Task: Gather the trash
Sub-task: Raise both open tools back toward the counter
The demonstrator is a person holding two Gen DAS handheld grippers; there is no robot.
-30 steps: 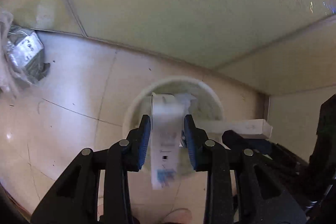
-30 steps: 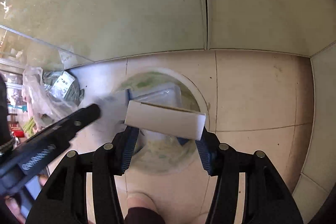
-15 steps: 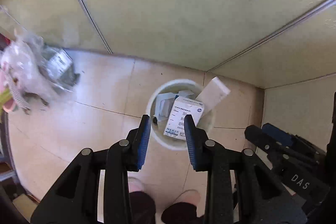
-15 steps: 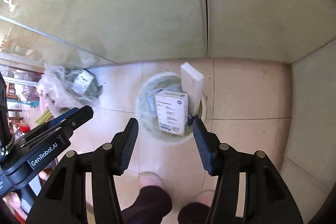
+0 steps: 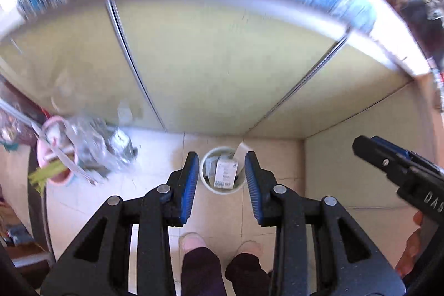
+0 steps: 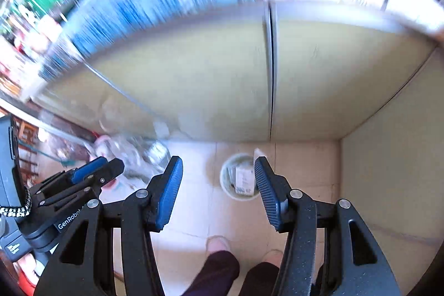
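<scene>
A round white trash bin stands on the tiled floor far below, in the corner by the wall. It holds a white printed box and a second white box leaning on its rim. The bin also shows in the right wrist view. My left gripper is open and empty, high above the bin. My right gripper is open and empty, also high above it, and shows at the right of the left wrist view.
A pile of clear plastic bags and a pink tub lie on the floor at the left. A yellow-green wall panel rises behind the bin. The person's feet stand just before the bin.
Both boxes have left my grippers and lie in the bin. Both grippers have risen far above the floor, so the bin looks much smaller.
</scene>
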